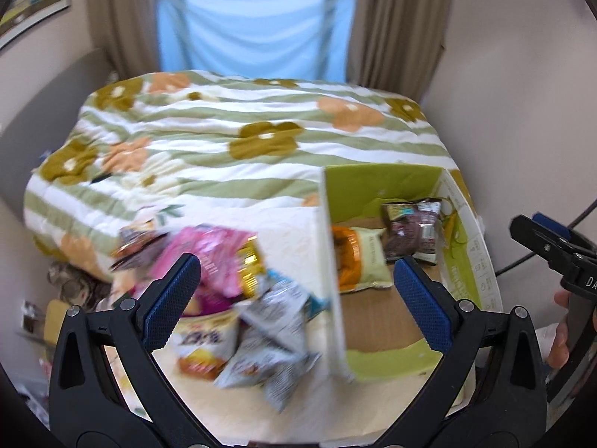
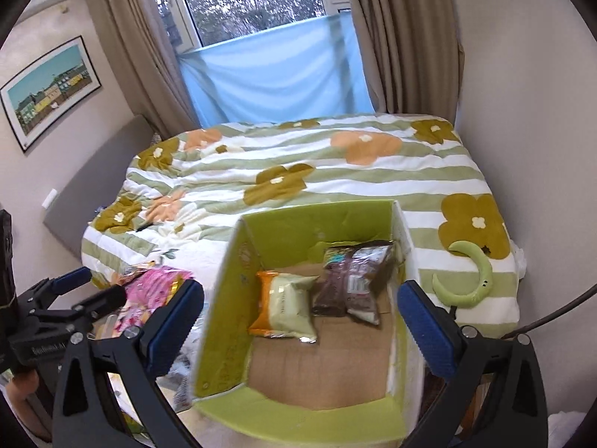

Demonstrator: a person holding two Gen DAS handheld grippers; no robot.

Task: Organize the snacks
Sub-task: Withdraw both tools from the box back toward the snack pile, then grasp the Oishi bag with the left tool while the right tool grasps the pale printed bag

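snacks (image 1: 238, 298) lie heaped just ahead of my spread left tongs (image 1: 294, 298), nearer than the spread right tongs (image 2: 300, 323) over the box (image 2: 220, 306).

1. Motion blur is smearing the snack pile (image 1: 238, 298) at 8 o'clock in the left wrist view, leaving the packet print unreadable.
2. The box wall (image 1: 332, 280) is hiding the left end of the orange-and-cream packet (image 1: 360, 261).
3. In the right wrist view the box wall (image 2: 224, 317) and the right gripper (image 2: 298, 321) are covering most of the pile; only the pink packet (image 2: 156, 287) is showing.
4. The frame edge at 3 o'clock is cutting off the hand (image 1: 559, 336).
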